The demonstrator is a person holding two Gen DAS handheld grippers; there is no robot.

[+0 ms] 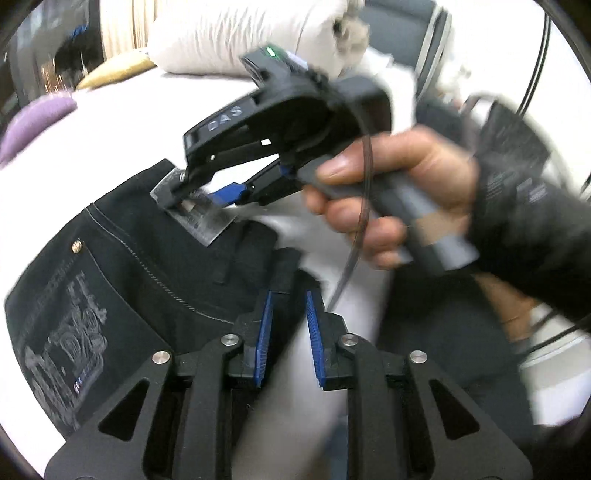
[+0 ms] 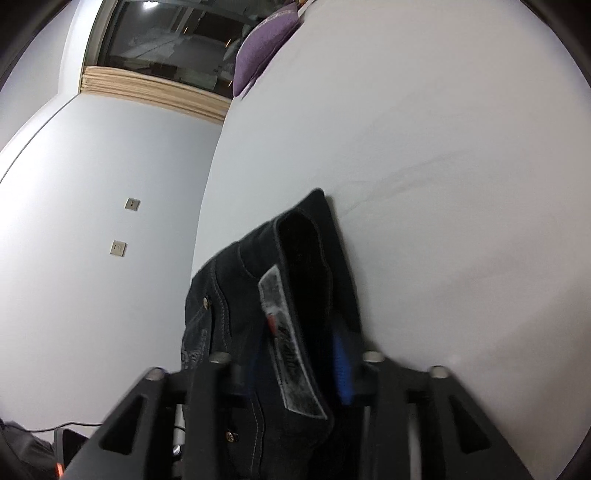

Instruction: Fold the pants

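Note:
Dark denim pants (image 1: 122,266) lie on a white bed (image 1: 110,122), waistband up, with a grey patch label (image 1: 199,218) and an embroidered back pocket. In the left wrist view my left gripper (image 1: 290,295) is open just above the pants' edge, blue pads apart, holding nothing. The right gripper (image 1: 177,195), held by a hand, pinches the waistband at the label. In the right wrist view the right gripper (image 2: 299,354) has the waistband (image 2: 295,266) and label (image 2: 291,354) between its fingers, which are blurred.
A white duvet (image 1: 240,33), a yellow cushion (image 1: 114,70) and a purple cushion (image 1: 33,122) lie at the far side of the bed. The purple cushion (image 2: 266,44) also shows in the right wrist view, next to a wall (image 2: 92,221) and a window.

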